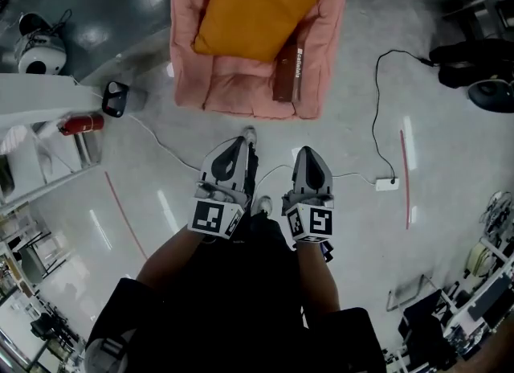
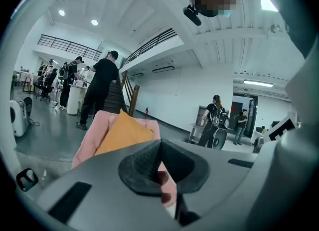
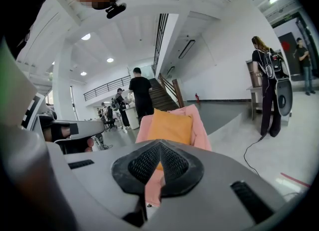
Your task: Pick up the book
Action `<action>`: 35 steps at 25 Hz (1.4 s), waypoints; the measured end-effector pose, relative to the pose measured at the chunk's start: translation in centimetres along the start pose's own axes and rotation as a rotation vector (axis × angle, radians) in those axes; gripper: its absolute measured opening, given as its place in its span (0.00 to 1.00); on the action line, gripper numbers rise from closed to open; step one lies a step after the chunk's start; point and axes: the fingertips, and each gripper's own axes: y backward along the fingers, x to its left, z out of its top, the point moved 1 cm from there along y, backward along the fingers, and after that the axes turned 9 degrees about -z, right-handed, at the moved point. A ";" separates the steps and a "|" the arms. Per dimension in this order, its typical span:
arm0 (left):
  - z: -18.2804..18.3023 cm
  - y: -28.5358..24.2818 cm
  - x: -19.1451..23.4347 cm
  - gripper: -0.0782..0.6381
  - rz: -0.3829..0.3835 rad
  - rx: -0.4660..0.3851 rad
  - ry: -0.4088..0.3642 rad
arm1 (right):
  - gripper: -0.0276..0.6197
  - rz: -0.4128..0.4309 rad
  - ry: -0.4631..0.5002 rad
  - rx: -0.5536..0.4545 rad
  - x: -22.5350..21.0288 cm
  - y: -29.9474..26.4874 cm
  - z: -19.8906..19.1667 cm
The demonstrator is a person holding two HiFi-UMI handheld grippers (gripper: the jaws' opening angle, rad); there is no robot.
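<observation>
We've got both grippers out in front of us, side by side over the pale floor [image 1: 185,122]. The left gripper [image 1: 235,148] has its jaws pressed together with nothing between them. The right gripper [image 1: 310,156] is the same, jaws closed tight and empty.

Ahead of them sits the pink armchair [image 1: 241,94], well apart from both grippers. An orange cushion [image 1: 257,6] fills most of its seat and back. And there's the book [image 1: 287,74]: brown, with pale lettering on its spine, on the seat at the right side, tucked against the chair's right arm and just beside the cushion's lower corner. Neither gripper touches it.

Both gripper views point toward that chair, with the cushion showing above the closed jaws. Off to the right, a white power strip [image 1: 387,183] lies on the floor.
</observation>
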 end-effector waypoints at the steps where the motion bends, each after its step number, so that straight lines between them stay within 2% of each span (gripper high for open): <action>1: -0.4 -0.7 0.2 0.11 -0.005 0.003 0.005 | 0.05 -0.003 -0.005 0.009 -0.2 -0.9 -0.5; 9: -4.2 -5.0 3.4 0.11 -0.019 0.034 0.051 | 0.05 -0.042 -0.029 0.081 -0.9 -8.0 -5.3; 14: -6.4 -6.6 5.1 0.11 -0.018 0.063 0.023 | 0.05 -0.058 -0.028 0.146 -1.7 -10.8 -8.9; 21: -9.4 -8.6 7.8 0.11 0.007 0.073 0.064 | 0.05 -0.075 -0.021 0.218 -3.2 -14.5 -14.0; 24: -10.5 -9.1 8.7 0.11 0.014 0.087 0.052 | 0.05 -0.088 -0.032 0.243 -3.9 -15.7 -16.0; 29: -12.0 -10.3 11.0 0.11 0.039 0.096 0.083 | 0.18 -0.101 -0.055 0.290 -4.5 -18.0 -19.0; 35: -13.9 -11.0 11.5 0.11 0.016 0.126 0.120 | 0.28 -0.124 -0.049 0.328 -5.2 -20.4 -21.5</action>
